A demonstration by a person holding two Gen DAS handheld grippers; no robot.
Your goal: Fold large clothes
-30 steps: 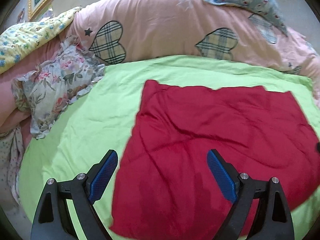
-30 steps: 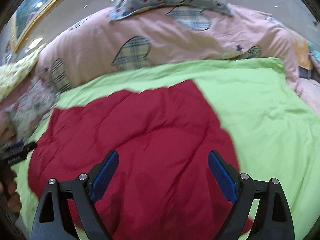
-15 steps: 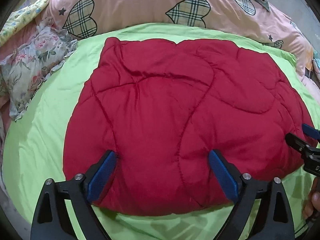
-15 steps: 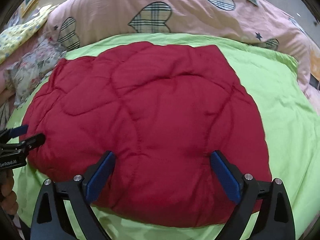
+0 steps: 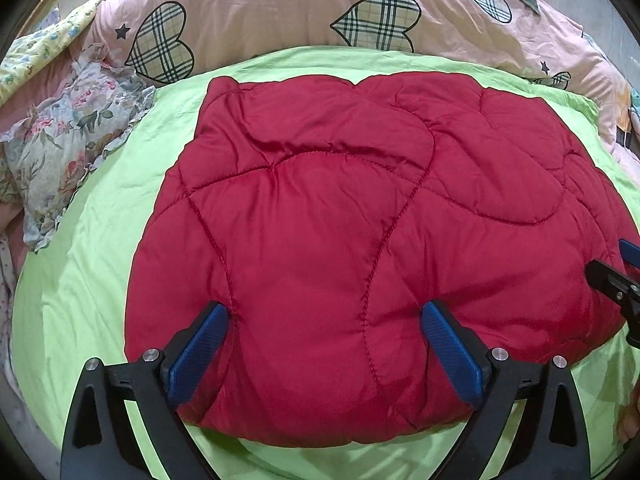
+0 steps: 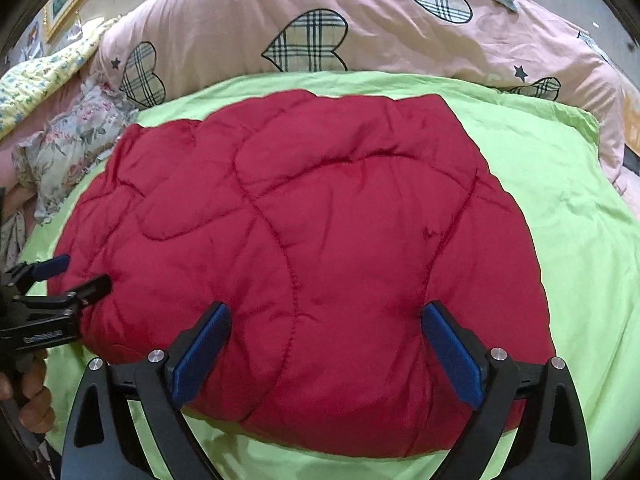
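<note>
I am holding my left gripper (image 5: 324, 344) and right gripper (image 6: 326, 344) spread wide over the near edge of the red quilt (image 5: 360, 240), their jaws having just been opening, the padding bulging between the pads but not pinched. The quilt is lying folded on the green sheet (image 5: 100, 240), below the pink duvet (image 5: 280, 12). To fold it well, I am judging that both grippers should bite the near edge evenly before lifting.

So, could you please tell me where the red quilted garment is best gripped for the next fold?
Probably the near rounded edge of the red quilted garment, approached from the near side. That puffy edge faces both open grippers and lies free on the green sheet.
</note>
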